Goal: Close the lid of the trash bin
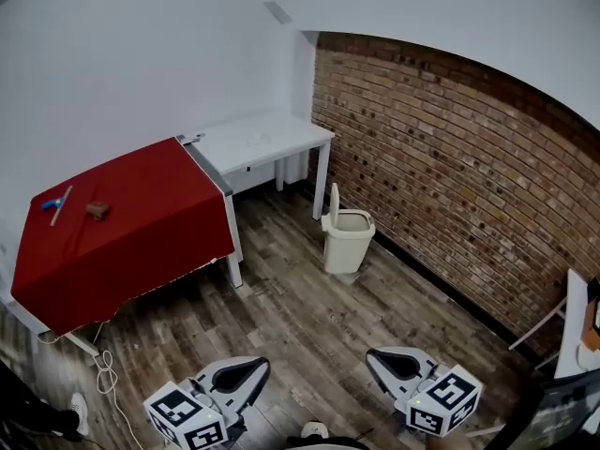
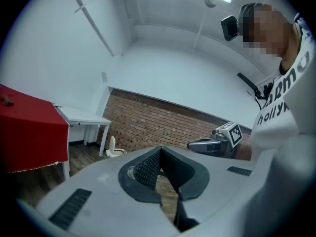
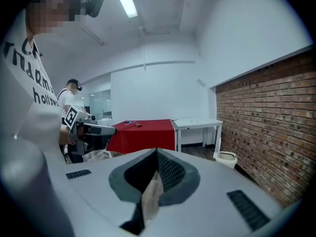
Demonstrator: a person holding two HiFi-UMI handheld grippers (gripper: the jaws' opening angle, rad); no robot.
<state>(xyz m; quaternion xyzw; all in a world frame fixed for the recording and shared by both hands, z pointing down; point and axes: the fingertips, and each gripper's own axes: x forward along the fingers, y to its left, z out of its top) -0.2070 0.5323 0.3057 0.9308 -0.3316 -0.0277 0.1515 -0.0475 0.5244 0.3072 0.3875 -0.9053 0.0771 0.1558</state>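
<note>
Cameras: 3 views.
Head view: high, steeply down. Both gripper views: roughly level, facing outward; all 3 share the distant trash bin (image 1: 347,237).

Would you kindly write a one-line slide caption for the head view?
Left gripper and right gripper, both shut and empty, hover across the floor from the trash bin, its lid upright.

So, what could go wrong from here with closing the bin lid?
The bin stands free on the floor, so a hard push on its upright lid may slide or tip it. It sits near a table leg and the brick wall, which the right tool could bump coming in.
</note>
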